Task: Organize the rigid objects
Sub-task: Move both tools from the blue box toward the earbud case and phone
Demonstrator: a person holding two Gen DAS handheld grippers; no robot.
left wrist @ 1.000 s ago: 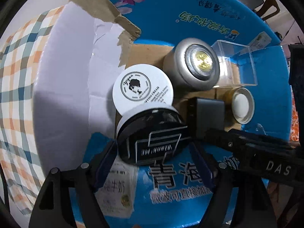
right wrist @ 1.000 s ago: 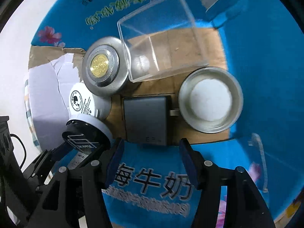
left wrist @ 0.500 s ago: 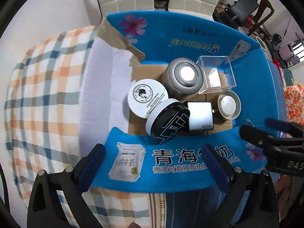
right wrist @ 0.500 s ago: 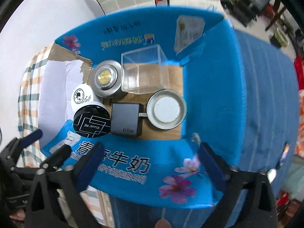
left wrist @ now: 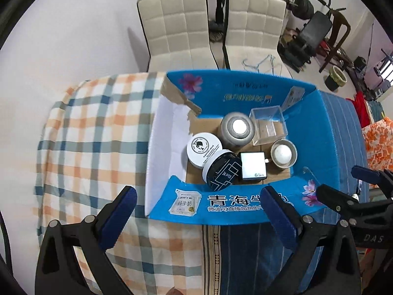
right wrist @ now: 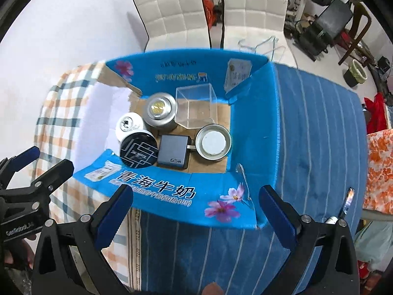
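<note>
Inside the blue box (right wrist: 253, 132) marked 青海牛奶, a grey charger (right wrist: 173, 151) reads 65W, while both grippers (left wrist: 196, 211) (right wrist: 196, 209) gape wide, empty.

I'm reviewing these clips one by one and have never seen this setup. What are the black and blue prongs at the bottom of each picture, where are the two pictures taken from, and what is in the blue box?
There is no robot: a person holds a two-finger tool in each hand, with a wide-angle camera on each looking forward along its fingers. The prongs are those fingers. One picture is from the left gripper, the other from the right gripper; each also shows the other tool at its edge. Both are open and hold nothing.

Both look down into a blue carton on a cloth-covered surface. Inside stand a black-lidded jar, a white-lidded jar, a silver round tin, a clear plastic box, a grey charger marked 65W and a small metal tin.
</note>
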